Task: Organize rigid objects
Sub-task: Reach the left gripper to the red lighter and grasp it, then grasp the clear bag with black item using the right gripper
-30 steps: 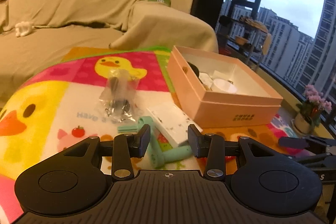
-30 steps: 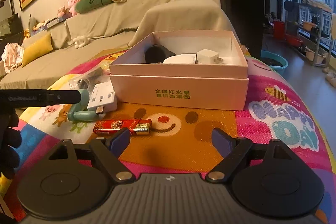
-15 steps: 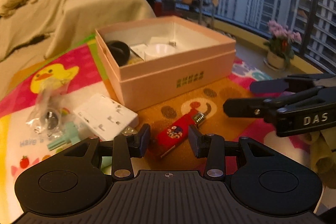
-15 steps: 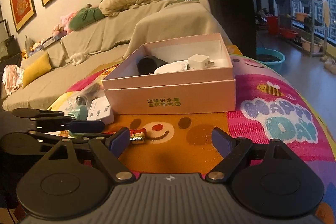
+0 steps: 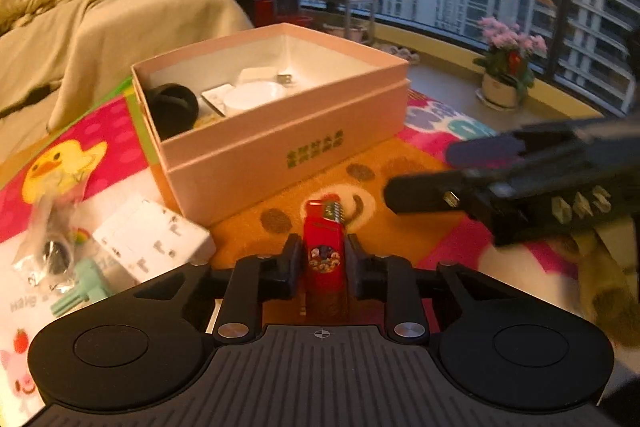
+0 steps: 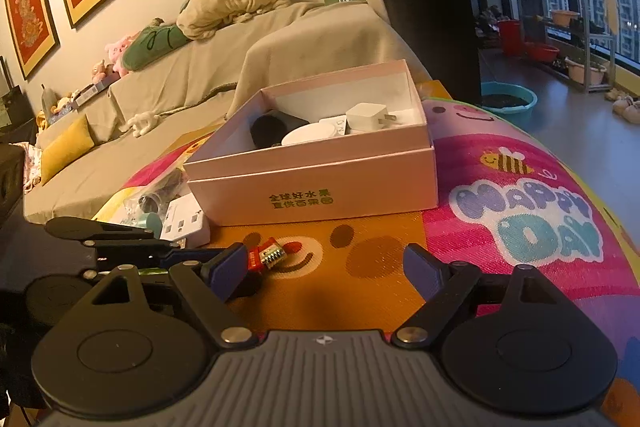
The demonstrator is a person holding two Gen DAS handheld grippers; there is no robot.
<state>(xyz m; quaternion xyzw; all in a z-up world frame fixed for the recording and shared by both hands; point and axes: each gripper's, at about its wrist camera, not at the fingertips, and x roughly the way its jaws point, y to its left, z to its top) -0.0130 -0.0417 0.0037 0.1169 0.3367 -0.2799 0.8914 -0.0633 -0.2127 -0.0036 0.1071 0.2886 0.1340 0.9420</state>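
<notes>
The left gripper [image 5: 320, 259], tilted down toward the mat [image 5: 400, 187], is clamped on the red lighter [image 5: 323, 259], just short of the pink box [image 5: 280, 155]. The right gripper [image 6: 324, 267] hovers beside it, jaws wide and empty.

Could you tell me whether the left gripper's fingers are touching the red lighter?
Touching. The left wrist view shows both fingers pressed against the sides of the red lighter, no gap either side.

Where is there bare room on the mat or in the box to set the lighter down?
Free: the orange mat in front of the box, and the pink mat on its window side. Inside, only the window-side corner is bare. Crowded: the sofa side, with socket, bag and green part.
</notes>
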